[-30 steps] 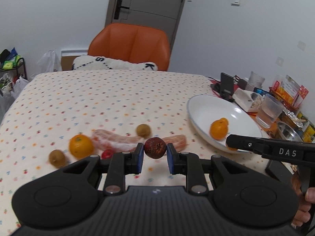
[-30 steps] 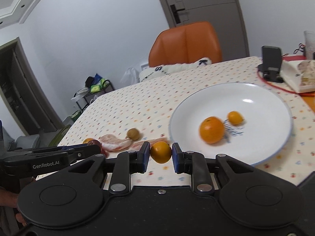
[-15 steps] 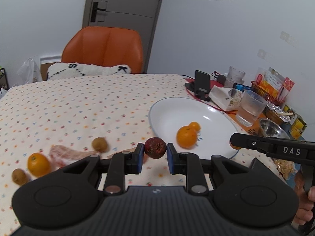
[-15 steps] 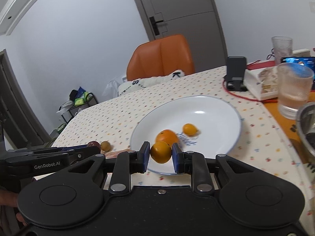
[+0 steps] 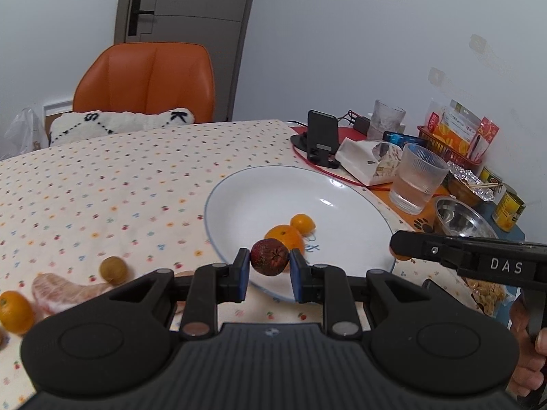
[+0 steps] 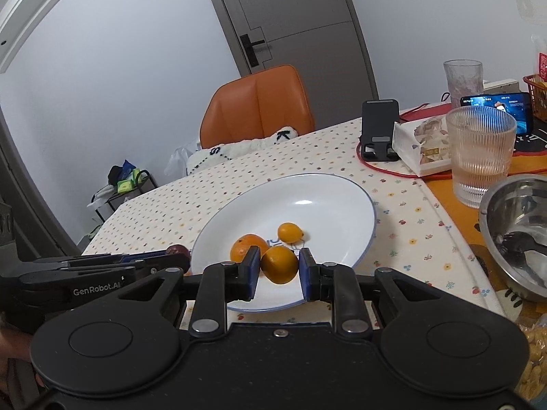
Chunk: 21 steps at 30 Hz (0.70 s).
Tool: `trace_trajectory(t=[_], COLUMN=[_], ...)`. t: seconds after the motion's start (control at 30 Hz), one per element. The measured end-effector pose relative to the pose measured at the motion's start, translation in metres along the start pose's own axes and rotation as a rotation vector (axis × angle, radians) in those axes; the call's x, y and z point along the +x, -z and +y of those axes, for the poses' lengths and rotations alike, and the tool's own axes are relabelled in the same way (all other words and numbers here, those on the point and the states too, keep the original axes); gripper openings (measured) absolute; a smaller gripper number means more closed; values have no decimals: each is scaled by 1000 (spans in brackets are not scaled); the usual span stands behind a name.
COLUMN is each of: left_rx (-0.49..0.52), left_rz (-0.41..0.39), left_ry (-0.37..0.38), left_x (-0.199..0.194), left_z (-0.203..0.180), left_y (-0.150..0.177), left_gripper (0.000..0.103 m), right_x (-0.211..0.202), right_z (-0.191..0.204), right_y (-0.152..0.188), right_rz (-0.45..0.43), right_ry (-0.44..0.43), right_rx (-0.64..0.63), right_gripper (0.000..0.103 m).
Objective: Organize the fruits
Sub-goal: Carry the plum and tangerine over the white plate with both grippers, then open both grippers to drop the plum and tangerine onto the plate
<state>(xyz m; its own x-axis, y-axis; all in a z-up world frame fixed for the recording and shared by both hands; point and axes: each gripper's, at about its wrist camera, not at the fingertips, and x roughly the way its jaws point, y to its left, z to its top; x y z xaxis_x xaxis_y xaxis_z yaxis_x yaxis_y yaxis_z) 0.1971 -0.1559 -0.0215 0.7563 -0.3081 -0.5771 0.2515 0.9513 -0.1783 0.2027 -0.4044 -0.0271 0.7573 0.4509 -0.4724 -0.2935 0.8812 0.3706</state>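
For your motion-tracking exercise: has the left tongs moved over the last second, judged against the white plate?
Yes. The left tongs, shut on the dark red fruit, have travelled rightward from the loose fruit toward the white plate, now reaching its near rim.

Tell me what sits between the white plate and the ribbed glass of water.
In the right wrist view, only bare patterned tablecloth lies between the white plate and the ribbed glass; the left wrist view agrees.
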Motion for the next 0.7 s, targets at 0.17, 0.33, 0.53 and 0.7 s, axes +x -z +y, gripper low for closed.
trace_trajectory(t=[0.17, 0.33, 0.53, 0.7], left_rx=[-5, -19, -16, -30], left_rz=[16, 25, 26, 10], left_ry=[8, 1, -46, -93], left_x=[12, 16, 5, -10], left_z=[-5, -4, 8, 22], left_y=[-4, -5, -7, -7], left_gripper=[23, 27, 40, 59], right_x=[1, 5, 11, 10], right_z=[-7, -8, -7, -4], right_y=[-7, -9, -10, -12], right_rz=[-6, -6, -6, -14], right_ry=[7, 7, -4, -7], right_rx=[3, 2, 17, 23], right_gripper=[23, 23, 23, 23])
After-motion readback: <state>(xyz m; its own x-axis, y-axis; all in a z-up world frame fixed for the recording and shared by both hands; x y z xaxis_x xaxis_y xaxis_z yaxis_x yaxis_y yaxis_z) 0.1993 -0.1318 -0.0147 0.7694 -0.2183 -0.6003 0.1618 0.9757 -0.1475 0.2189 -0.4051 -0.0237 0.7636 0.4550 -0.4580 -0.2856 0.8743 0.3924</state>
